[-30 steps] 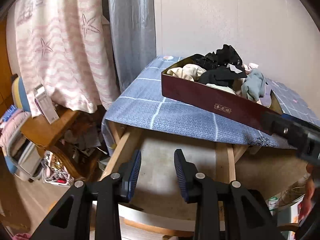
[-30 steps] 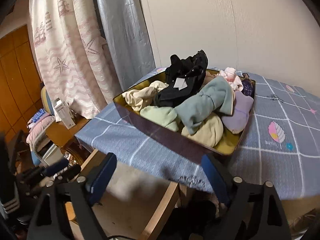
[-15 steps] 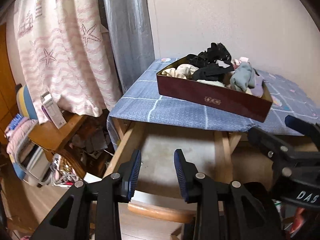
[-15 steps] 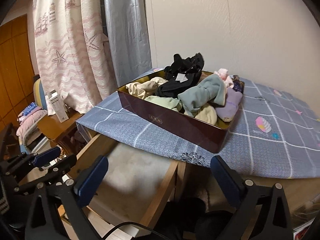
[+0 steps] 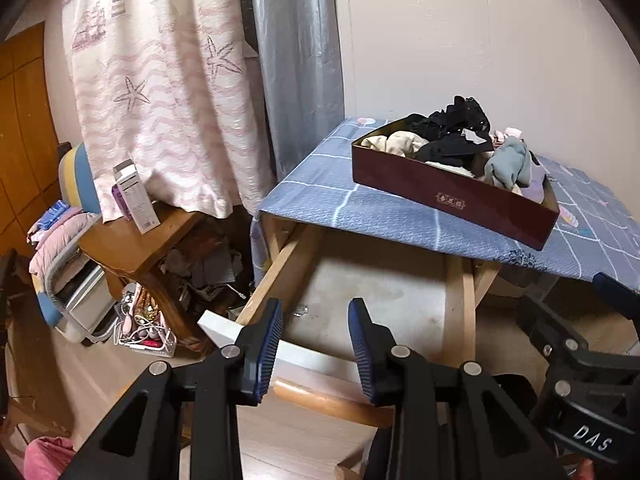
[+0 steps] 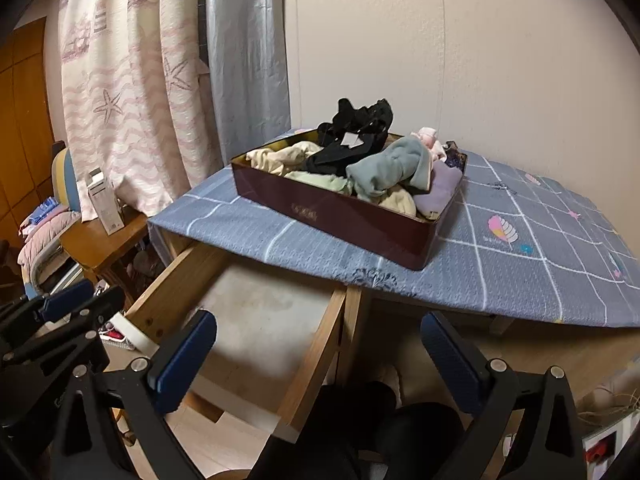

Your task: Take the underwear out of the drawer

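A dark red box (image 5: 452, 196) (image 6: 320, 208) stands on the blue checked tablecloth (image 5: 340, 204) (image 6: 520, 272), heaped with underwear: a black piece (image 5: 456, 124) (image 6: 360, 120), a grey-green one (image 5: 506, 164) (image 6: 392, 168), a cream one (image 5: 396, 142) (image 6: 280, 156). Below the table edge a wooden drawer (image 5: 460, 300) (image 6: 320, 352) is pulled out, its pale floor bare. My left gripper (image 5: 315, 308) hovers open before the drawer's front, holding nothing. My right gripper (image 6: 319, 322) is wide open over the drawer's right side, also holding nothing.
A low wooden side table (image 5: 132, 240) with a white carton (image 5: 136, 196) stands left of the drawer, clutter under it. A pink starfish curtain (image 5: 160, 80) hangs behind. Folded clothes (image 5: 56, 240) lie far left. A dark clothed leg (image 6: 360, 420) sits below the right gripper.
Both grippers have drawn back from the table, so the box looks farther off and more of the open drawer shows. Neither gripper's opening has changed.
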Demonstrator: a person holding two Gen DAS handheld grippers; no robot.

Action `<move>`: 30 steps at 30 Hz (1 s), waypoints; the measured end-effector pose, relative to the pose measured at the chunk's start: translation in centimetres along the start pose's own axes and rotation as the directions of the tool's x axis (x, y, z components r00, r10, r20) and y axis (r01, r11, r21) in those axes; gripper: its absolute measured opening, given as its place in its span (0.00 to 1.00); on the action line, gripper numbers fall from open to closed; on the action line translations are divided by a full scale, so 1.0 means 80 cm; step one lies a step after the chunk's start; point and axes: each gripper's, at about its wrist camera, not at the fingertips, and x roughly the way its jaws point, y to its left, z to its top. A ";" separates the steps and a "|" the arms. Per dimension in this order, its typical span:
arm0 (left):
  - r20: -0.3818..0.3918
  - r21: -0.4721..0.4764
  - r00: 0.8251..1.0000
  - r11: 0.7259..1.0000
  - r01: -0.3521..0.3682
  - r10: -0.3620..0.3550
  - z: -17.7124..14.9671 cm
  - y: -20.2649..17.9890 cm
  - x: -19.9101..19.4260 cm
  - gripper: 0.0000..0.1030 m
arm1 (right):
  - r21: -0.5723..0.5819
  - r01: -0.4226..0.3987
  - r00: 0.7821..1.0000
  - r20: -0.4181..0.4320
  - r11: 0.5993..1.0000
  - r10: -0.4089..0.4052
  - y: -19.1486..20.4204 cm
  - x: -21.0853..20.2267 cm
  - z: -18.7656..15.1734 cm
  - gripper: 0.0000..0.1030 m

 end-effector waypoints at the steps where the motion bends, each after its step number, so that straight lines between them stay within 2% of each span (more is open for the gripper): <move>1: -0.005 -0.003 1.000 1.000 0.007 -0.007 -0.001 0.001 -0.001 0.33 | 0.004 0.002 1.000 -0.004 1.000 -0.002 0.001 0.000 -0.002 1.00; 13: 0.009 0.009 1.000 1.000 0.002 -0.003 -0.012 0.005 -0.013 0.33 | -0.025 0.021 1.000 -0.006 0.999 -0.022 0.013 -0.008 -0.015 1.00; 20: 0.003 0.015 1.000 0.999 -0.030 0.030 -0.017 0.011 -0.013 0.33 | -0.014 0.016 1.000 -0.007 1.000 -0.016 0.012 -0.010 -0.020 1.00; 30: 0.012 0.041 1.000 0.999 -0.023 0.023 -0.019 0.004 -0.017 0.33 | 0.009 0.016 1.000 -0.007 1.000 -0.016 0.011 -0.010 -0.024 1.00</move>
